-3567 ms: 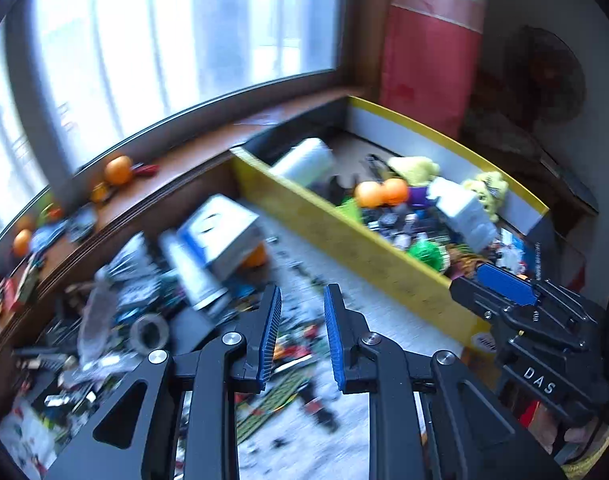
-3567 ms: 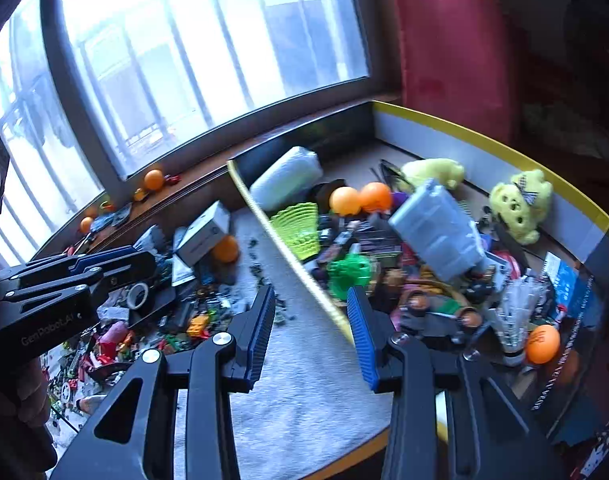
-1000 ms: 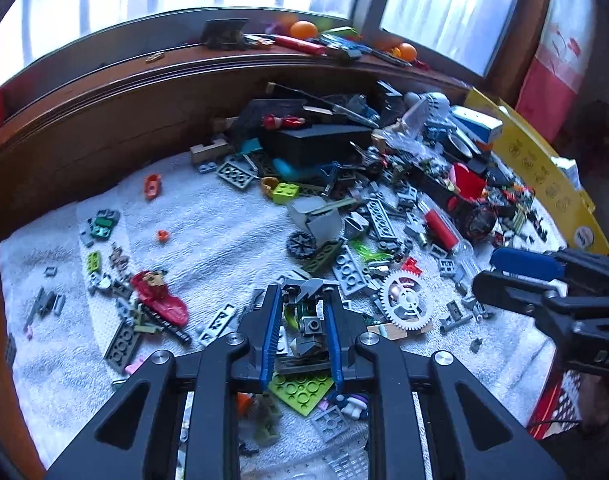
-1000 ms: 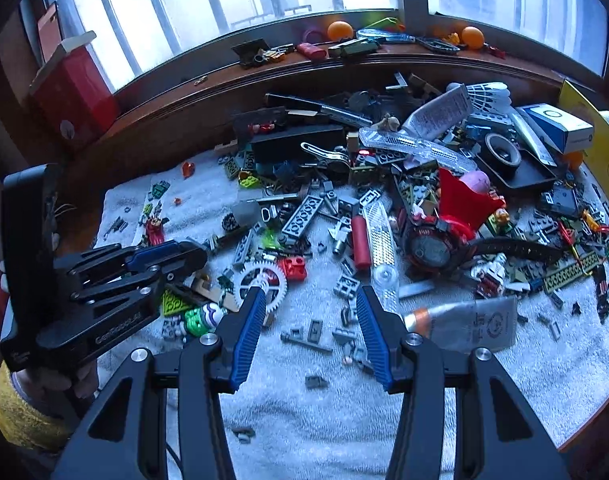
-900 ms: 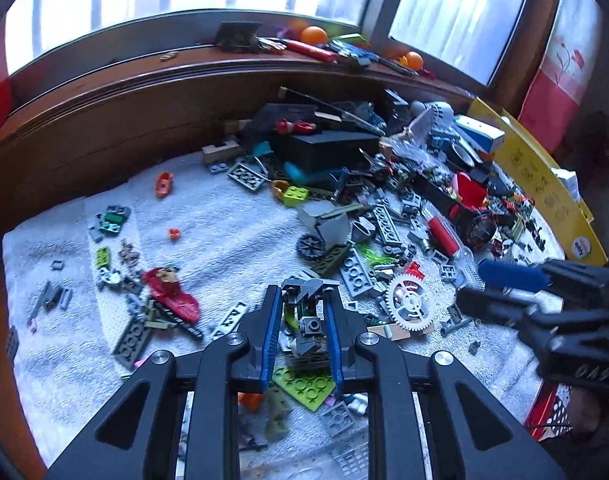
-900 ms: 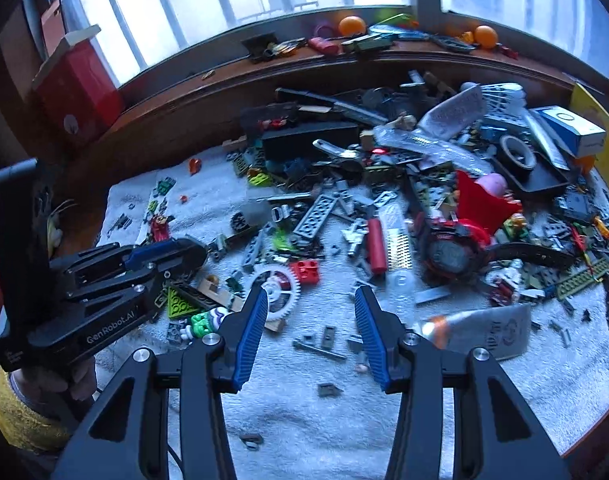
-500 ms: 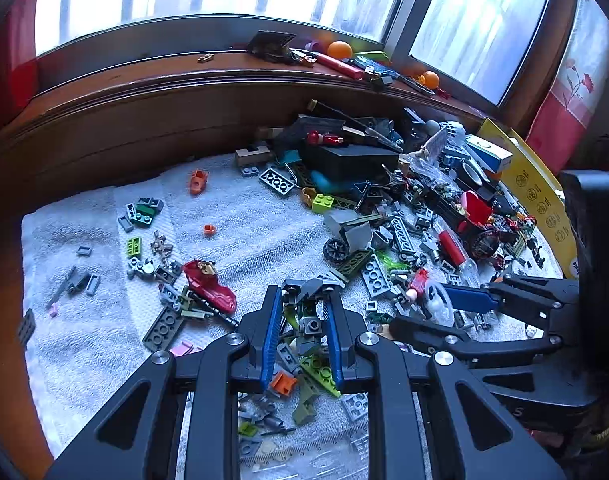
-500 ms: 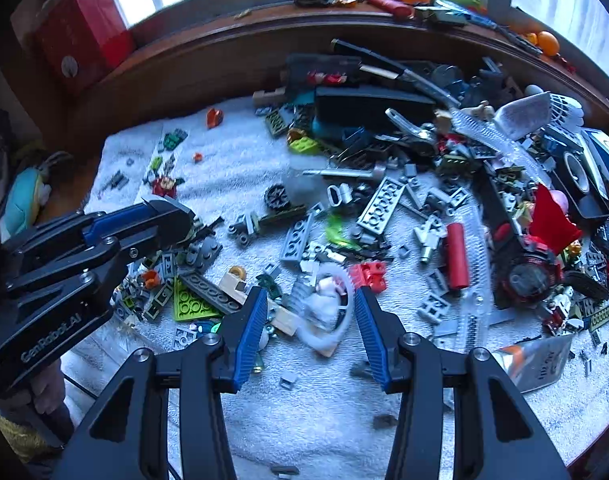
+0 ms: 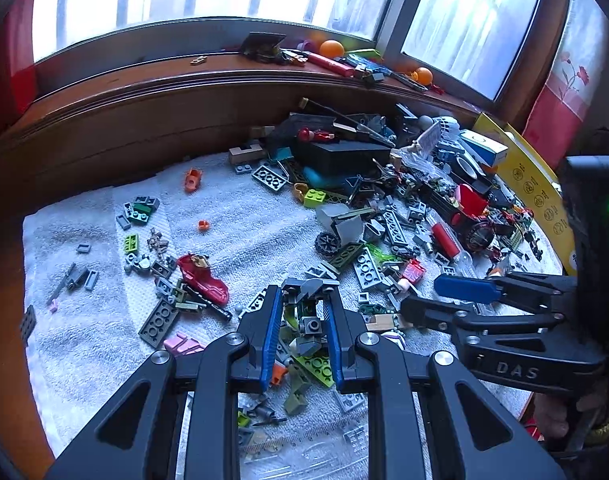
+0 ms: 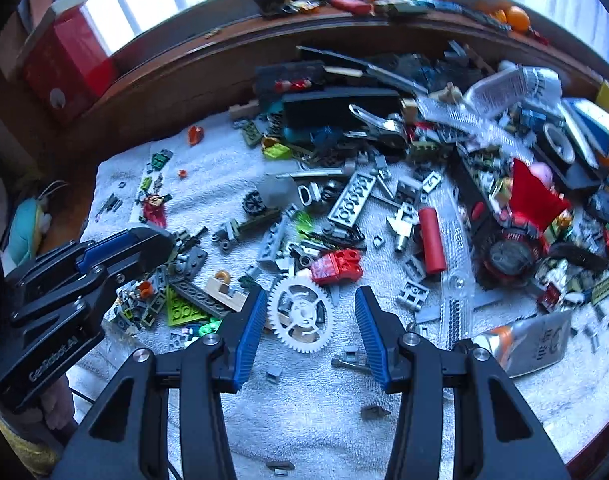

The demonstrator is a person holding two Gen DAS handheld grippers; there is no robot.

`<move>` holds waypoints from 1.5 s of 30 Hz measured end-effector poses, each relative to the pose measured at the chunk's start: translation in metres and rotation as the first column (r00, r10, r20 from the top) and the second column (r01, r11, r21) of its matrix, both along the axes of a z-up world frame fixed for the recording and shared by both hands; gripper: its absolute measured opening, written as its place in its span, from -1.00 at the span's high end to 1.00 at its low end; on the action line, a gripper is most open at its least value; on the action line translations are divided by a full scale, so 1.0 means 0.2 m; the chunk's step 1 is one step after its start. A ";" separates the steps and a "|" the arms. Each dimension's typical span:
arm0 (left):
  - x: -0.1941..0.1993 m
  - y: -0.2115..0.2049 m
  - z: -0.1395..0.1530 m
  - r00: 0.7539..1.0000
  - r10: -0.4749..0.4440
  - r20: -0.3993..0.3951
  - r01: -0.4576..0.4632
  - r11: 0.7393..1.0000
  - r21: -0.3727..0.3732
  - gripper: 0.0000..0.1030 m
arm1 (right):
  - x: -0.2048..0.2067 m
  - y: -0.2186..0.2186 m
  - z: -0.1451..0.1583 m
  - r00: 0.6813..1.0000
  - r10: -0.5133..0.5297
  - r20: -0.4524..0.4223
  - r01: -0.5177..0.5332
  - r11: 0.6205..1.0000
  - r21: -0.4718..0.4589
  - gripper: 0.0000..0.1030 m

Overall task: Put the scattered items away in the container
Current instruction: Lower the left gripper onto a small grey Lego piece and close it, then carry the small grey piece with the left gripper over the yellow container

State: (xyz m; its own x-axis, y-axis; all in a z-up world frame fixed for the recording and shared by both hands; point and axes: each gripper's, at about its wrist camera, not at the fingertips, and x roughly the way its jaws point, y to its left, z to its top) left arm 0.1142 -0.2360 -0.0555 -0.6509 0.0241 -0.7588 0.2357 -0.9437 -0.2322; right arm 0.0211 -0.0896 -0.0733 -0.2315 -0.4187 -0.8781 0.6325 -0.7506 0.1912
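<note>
Gear wheel [image 10: 302, 317] sits between our released right tool [image 10: 307, 322]; lower squarely, then close. Left tool [image 9: 303, 322] is clenched on a brick cluster [image 9: 309, 312].

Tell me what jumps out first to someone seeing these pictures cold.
A dense jumble of toy bricks and odds and ends covers the far and right side of the white towel. In the right wrist view, a white gear wheel lies between the open fingers of the right gripper. The left gripper is clamped on a small grey brick assembly.
</note>
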 end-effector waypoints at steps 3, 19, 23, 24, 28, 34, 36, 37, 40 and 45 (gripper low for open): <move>0.01 0.02 0.00 1.000 -0.008 0.002 0.008 1.000 -0.009 0.59 | -0.01 0.00 -0.02 0.999 -0.006 0.039 0.007 0.999 -0.045 0.11; -0.01 0.08 0.01 0.998 -0.015 0.067 0.016 1.000 -0.016 0.59 | -0.02 0.10 0.06 0.998 -0.068 0.008 0.068 0.989 -0.132 0.79; -0.01 0.12 0.02 0.997 -0.033 0.073 0.034 0.999 -0.012 0.59 | -0.03 0.14 0.11 0.996 -0.083 -0.014 0.080 0.985 -0.151 0.79; -0.02 0.13 0.02 0.996 -0.039 0.075 0.040 0.999 -0.011 0.59 | -0.03 0.15 0.13 0.996 -0.084 -0.023 0.079 0.985 -0.155 0.79; -0.03 0.18 0.02 0.995 -0.066 0.074 0.066 0.998 0.006 0.59 | -0.02 0.19 0.19 0.993 -0.089 -0.071 0.077 0.985 -0.157 0.79; -0.08 0.29 0.04 0.993 -0.097 0.066 0.098 0.995 -0.006 0.59 | -0.01 0.28 0.26 0.988 -0.103 -0.113 0.083 0.982 -0.167 0.79; -0.10 0.32 0.05 0.992 -0.105 0.064 0.106 0.994 -0.013 0.59 | -0.03 0.31 0.28 0.986 -0.108 -0.123 0.085 0.980 -0.178 0.79; -0.10 0.34 0.06 0.992 -0.107 0.064 0.108 0.994 -0.017 0.59 | -0.03 0.33 0.29 0.986 -0.110 -0.128 0.085 0.980 -0.182 0.79; -0.15 0.41 0.07 0.992 -0.110 0.065 0.112 0.993 -0.026 0.59 | -0.05 0.39 0.32 0.984 -0.108 -0.144 0.081 0.979 -0.186 0.79; -0.23 0.53 0.10 0.991 -0.120 0.066 0.123 0.991 -0.043 0.59 | -0.10 0.51 0.37 0.979 -0.113 -0.171 0.080 0.978 -0.193 0.79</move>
